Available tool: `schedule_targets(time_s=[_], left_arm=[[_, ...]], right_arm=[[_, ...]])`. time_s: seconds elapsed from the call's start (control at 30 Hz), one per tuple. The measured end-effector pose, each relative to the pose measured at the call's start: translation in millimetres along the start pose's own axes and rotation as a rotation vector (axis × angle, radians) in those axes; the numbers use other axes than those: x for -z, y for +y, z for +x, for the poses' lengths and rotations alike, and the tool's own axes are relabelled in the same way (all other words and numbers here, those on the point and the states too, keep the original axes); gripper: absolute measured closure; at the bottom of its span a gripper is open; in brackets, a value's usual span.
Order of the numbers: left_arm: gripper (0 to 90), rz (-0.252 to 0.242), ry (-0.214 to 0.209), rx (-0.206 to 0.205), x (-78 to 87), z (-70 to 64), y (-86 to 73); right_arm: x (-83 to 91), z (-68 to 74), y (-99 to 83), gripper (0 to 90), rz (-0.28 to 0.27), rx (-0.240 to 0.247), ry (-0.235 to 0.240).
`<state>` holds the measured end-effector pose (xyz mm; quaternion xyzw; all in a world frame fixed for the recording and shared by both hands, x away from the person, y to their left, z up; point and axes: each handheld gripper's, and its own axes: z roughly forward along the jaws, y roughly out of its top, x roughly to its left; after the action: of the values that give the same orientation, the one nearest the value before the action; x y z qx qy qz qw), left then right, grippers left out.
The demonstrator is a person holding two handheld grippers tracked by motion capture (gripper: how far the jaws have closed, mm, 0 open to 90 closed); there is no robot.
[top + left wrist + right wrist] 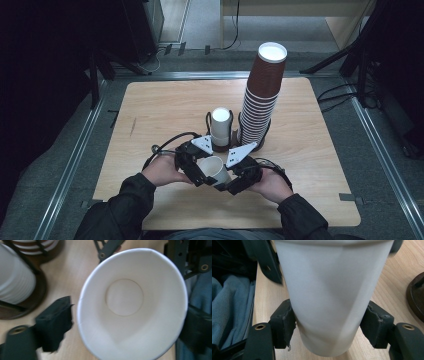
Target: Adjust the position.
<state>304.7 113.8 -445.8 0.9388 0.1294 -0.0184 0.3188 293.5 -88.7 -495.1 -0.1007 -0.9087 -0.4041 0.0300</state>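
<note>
1. Right gripper view: the right gripper (329, 327) is clamped on the white paper cup (329, 297), one black pad (283, 322) pressed on each side of the lower wall, close above the base.
2. Left gripper view looks into the cup's mouth, which is squeezed out of round. One pad (53, 323) of the left gripper (125, 325) sits at the rim's outer edge and the other side is dark and blurred, so I cannot tell whether it grips or merely stands beside the cup.
3. Handling, as I judge it: very light, thin-walled and easily crushed. The wall gives under pressure, so the stiffer places, the rolled rim or the base ring, are the best holds, with gentle force.
4. Looks: plain matte white inside and out, tapered, empty, with a round bottom disc.
5. High view: the cup (214, 170) is held tilted just above the wooden table (165, 105), between both grippers at the near edge. Behind it stand a short white stack (220, 127) and a tall brown stack (261, 95) in a dark wire holder (209, 120).
</note>
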Motion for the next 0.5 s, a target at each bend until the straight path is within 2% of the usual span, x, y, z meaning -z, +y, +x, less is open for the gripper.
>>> schedule_targets(time_s=[0.17,0.27,0.4,0.5], left_arm=[[2.2,-0.05,-0.004,0.016,10.2,4.4,-11.8],[4.3,-0.101,-0.03,0.051,12.9,6.7,-17.3],[4.9,-0.128,-0.026,0.038,12.5,6.9,-18.0],[6.5,-0.171,-0.063,0.051,9.8,5.0,-16.5]], right_arm=[[2.0,-1.0,-0.3,33.9,-0.01,-0.002,-0.003],[3.8,-1.6,-0.1,33.8,-0.019,-0.009,0.001],[6.0,-2.9,0.8,33.7,-0.054,-0.004,0.002],[7.8,-3.6,1.8,33.7,-0.082,-0.017,0.02]])
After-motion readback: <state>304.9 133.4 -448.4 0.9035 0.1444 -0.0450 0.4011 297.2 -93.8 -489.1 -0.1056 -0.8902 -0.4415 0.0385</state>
